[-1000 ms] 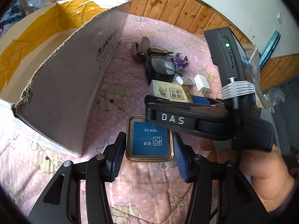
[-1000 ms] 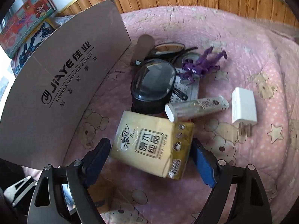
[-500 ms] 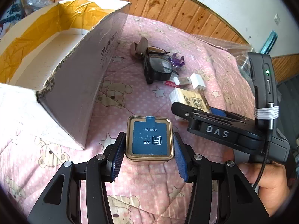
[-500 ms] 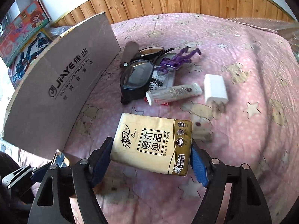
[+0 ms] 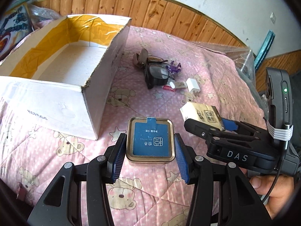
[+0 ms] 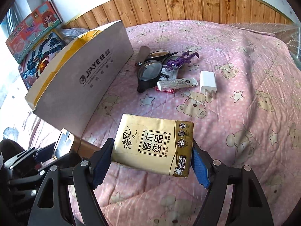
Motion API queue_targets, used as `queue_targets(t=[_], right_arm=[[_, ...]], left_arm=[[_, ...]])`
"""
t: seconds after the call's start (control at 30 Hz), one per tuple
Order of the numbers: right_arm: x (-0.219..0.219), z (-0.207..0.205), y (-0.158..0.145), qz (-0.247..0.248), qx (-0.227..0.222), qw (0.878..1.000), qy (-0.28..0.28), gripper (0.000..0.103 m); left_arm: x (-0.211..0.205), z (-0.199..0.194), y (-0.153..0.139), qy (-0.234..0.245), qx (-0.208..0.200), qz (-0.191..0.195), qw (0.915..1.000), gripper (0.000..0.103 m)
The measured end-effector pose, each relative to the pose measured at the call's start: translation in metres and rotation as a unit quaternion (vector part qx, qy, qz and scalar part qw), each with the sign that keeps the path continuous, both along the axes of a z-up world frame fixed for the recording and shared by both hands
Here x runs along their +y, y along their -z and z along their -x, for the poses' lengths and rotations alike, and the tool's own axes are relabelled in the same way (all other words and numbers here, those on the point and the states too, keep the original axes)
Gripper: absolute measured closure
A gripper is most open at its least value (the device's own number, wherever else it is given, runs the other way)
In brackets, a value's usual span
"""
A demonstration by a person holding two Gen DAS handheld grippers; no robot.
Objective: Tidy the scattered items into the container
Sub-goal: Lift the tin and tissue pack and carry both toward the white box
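The left gripper [image 5: 150,151] is clamped on a square tin [image 5: 150,141] with a blue label, its blue pads pressed to the tin's two sides, and the tin hangs clear above the pink bear-print bedspread [image 5: 156,101]. The right gripper [image 6: 151,157] is clamped on a gold tissue pack [image 6: 153,143], likewise lifted off the bedding; in the left view it sits to the right of the tin, apart from it. The open cardboard box [image 5: 105,71] stands to the left of both, its torn near corner close to the tin and its top edge unobstructed, with a bare floor showing inside. Between the box's long printed wall [image 6: 90,79] and the pile of loose things lies a strip of bare bedspread. That pile, near the far end of the box, holds black glasses [image 6: 150,71], a purple toy figure [image 6: 180,59], a white tube [image 6: 176,83] and a white charger [image 6: 207,81] just right of the tube.
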State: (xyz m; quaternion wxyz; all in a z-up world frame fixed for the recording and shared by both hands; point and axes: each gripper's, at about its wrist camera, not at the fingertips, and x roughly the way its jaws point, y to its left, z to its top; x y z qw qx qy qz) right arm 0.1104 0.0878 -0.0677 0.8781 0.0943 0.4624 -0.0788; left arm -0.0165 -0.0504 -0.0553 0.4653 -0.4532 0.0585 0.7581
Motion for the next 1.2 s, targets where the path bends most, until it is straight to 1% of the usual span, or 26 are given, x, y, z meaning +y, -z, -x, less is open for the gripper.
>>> queue_targets(t=[0.27,0.5,0.6,0.97,1.2], right_arm=[[0.018,0.020,-0.018,0.001,-0.012,1.000,-0.015,0.026],[0.034,0.027,-0.043,0.004,-0.035,0.999,-0.031,0.026],[0.043,0.028,-0.054,0.006,-0.046,0.998,-0.039,0.026],[0.062,0.016,-0.092,0.002,-0.082,0.994,-0.067,0.026],[0.074,-0.003,-0.107,-0.001,-0.093,0.992,-0.083,0.026]], left_arm=[[-0.022,-0.003,-0.024,0.002,0.004,-0.023,0.9997,0.052],[-0.033,0.002,-0.053,0.004,0.008,-0.054,0.9985,0.052],[-0.037,0.008,-0.062,-0.003,0.007,-0.064,0.9979,0.052],[-0.050,0.038,-0.096,-0.025,0.011,-0.093,0.9953,0.052],[-0.048,0.061,-0.104,-0.035,0.017,-0.094,0.9948,0.052]])
